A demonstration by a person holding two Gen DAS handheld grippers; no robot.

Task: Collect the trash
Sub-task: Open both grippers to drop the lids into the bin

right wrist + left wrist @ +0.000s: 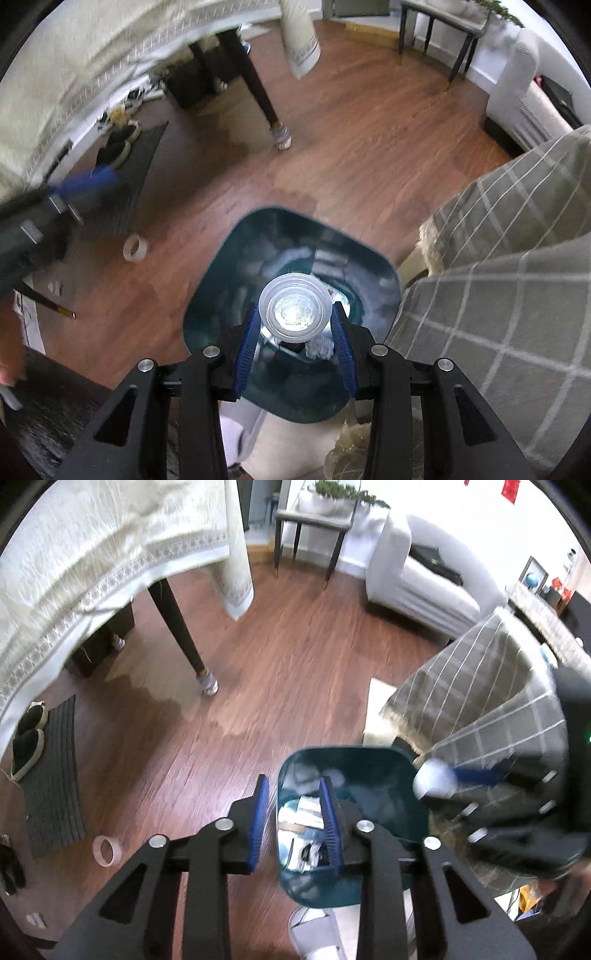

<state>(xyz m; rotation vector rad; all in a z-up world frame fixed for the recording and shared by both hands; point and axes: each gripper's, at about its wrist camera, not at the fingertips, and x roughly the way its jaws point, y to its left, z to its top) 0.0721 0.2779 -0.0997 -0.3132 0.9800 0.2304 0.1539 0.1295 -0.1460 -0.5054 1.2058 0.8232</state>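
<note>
1. Far left on the wooden floor [303,635]: dark slippers [27,736] on a grey mat [55,779], roll of tape [107,851] just beside the mat.
2. Left gripper [295,819] above the bin's left rim, jaws apart, nothing between the blue pads.
3. Middle: teal trash bin [207,295] standing on the floor, paper scraps [301,819] heaped inside.
4. Right gripper [295,332] pointing down over the bin mouth, jaws clamped on a clear plastic cup [294,312], seen end-on above the rubbish.
5. Right: grey checked cloth [498,295] hanging just beside the bin.
</note>
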